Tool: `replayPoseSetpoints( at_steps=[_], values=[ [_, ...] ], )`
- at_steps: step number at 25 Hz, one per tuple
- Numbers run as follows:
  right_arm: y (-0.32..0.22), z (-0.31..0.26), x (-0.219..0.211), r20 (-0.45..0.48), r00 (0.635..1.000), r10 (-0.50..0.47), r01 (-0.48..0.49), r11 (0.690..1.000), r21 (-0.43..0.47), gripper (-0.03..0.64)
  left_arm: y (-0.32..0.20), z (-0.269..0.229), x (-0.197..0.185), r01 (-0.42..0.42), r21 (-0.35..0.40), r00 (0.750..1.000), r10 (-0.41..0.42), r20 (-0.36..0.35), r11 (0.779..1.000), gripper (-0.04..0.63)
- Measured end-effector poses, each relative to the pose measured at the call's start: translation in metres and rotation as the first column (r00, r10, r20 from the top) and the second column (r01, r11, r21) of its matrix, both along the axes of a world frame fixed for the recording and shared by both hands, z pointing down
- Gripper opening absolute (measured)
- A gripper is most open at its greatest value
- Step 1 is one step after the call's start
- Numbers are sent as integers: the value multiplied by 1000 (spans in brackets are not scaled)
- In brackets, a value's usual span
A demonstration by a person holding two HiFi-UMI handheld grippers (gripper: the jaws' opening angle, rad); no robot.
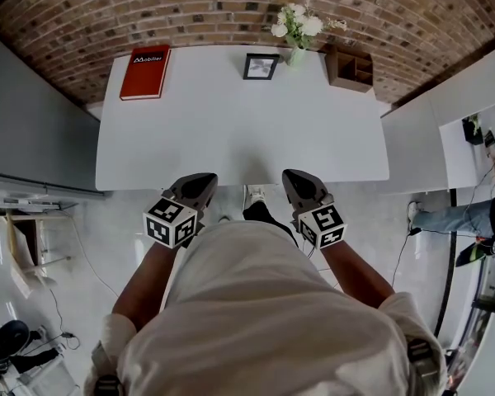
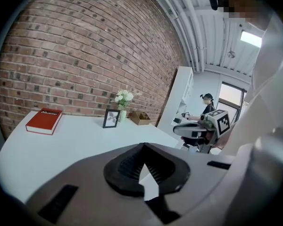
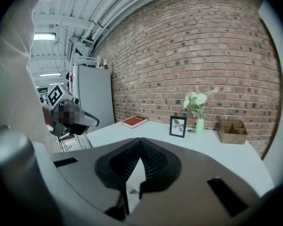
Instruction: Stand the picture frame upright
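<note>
A black picture frame (image 1: 261,66) stands upright at the back of the white table (image 1: 231,139), its face toward me; it also shows in the left gripper view (image 2: 112,118) and the right gripper view (image 3: 178,126). Both grippers hover side by side at the table's near edge, far from the frame. My left gripper (image 1: 201,181) is shut with nothing between its jaws (image 2: 142,147). The right gripper (image 1: 300,180) is likewise shut and empty (image 3: 140,142).
A red book (image 1: 145,73) lies at the back left. A vase of white flowers (image 1: 297,31) and a wooden organiser (image 1: 351,67) stand right of the frame. Behind is a brick wall, at left a grey cabinet (image 1: 25,122). A person (image 1: 470,217) sits at right.
</note>
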State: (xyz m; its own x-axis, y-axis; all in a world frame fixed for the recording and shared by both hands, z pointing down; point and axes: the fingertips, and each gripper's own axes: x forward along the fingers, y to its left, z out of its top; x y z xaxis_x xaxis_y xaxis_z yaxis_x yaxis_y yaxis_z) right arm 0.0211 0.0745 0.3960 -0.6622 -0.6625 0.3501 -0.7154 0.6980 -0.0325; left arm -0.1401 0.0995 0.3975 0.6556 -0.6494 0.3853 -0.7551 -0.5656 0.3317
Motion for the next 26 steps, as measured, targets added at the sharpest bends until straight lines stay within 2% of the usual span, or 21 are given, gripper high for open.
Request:
replayPoseSetpoints(
  at_steps=[26],
  values=[
    [0,0,-4,3,1000,10,-10,1000,1,5,2,4,-7,15,-15,1000,-16,-27,1000,-5]
  ],
)
